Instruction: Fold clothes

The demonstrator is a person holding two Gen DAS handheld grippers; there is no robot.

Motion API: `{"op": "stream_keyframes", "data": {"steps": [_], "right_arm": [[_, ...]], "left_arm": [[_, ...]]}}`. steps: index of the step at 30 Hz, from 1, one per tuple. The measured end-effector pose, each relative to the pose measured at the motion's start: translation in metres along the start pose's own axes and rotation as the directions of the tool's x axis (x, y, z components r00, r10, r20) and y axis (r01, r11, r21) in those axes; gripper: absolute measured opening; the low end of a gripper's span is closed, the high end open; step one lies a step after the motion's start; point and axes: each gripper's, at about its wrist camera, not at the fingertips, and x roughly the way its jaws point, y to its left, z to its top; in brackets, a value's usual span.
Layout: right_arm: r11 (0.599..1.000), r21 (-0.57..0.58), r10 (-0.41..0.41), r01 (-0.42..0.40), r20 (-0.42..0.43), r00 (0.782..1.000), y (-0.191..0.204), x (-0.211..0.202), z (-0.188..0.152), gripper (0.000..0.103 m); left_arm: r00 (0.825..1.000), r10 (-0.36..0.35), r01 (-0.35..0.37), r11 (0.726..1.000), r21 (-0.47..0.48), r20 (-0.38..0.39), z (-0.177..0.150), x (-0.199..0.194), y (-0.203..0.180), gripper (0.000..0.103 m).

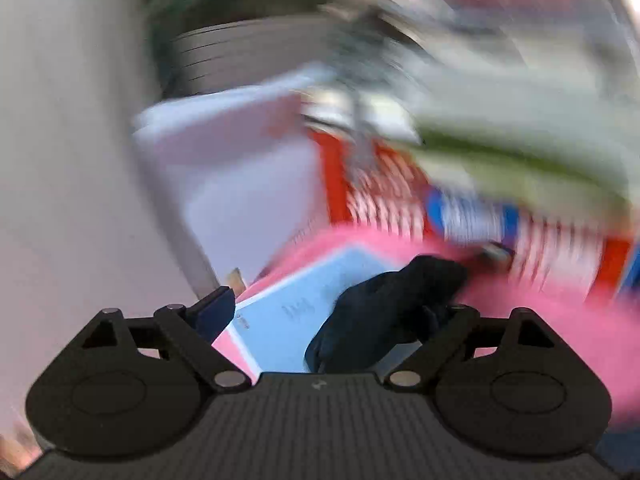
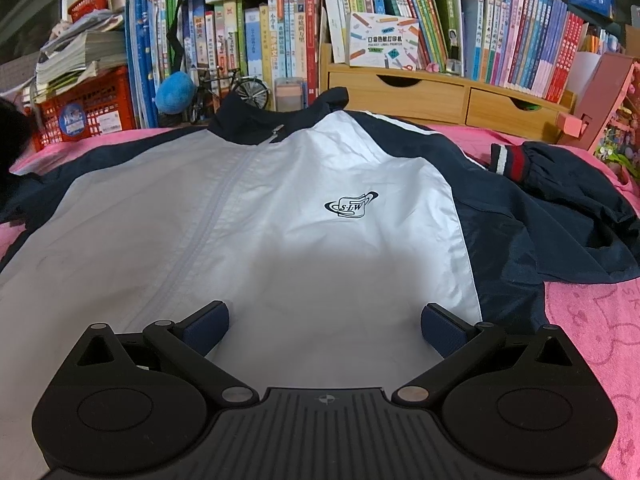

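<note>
The right gripper (image 2: 324,320) hovers low over the jacket's hem, fingers spread wide with nothing between them. The jacket (image 2: 256,216) lies flat, front up, on a pink cloth (image 2: 592,340), collar toward the bookshelf (image 2: 360,32); its right-hand sleeve (image 2: 572,200) is bunched beside the body, with bare cloth beyond it. A wooden drawer unit (image 2: 440,92) and a red crate (image 2: 88,112) border the far edge. The left gripper (image 1: 320,304) appears in a heavily blurred view with dark fabric (image 1: 384,308) bunched at one finger; its grip cannot be judged.
</note>
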Motion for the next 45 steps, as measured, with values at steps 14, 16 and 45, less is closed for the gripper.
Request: {"op": "stream_keyframes", "data": {"steps": [14,16,45], "right_arm": [[1.0,-0.008,-0.001,0.001,-0.005,1.0,-0.001,0.0,0.001,0.103],[1.0,-0.008,-0.001,0.001,-0.005,1.0,-0.001,0.0,0.001,0.103],[0.464,0.048,-0.885,0.885,0.069,0.46,-0.24,0.103,0.137,0.08]], "left_arm": [[0.999,0.014,0.01,0.893,0.449,-0.051,-0.034,-0.056,-0.049,0.103],[0.983,-0.134,0.175,0.881,0.441,-0.122,-0.047,-0.074,-0.069,0.103],[0.799,-0.551,0.595,0.67,0.443,-0.24,-0.219,-0.154,-0.218,0.103]]}}
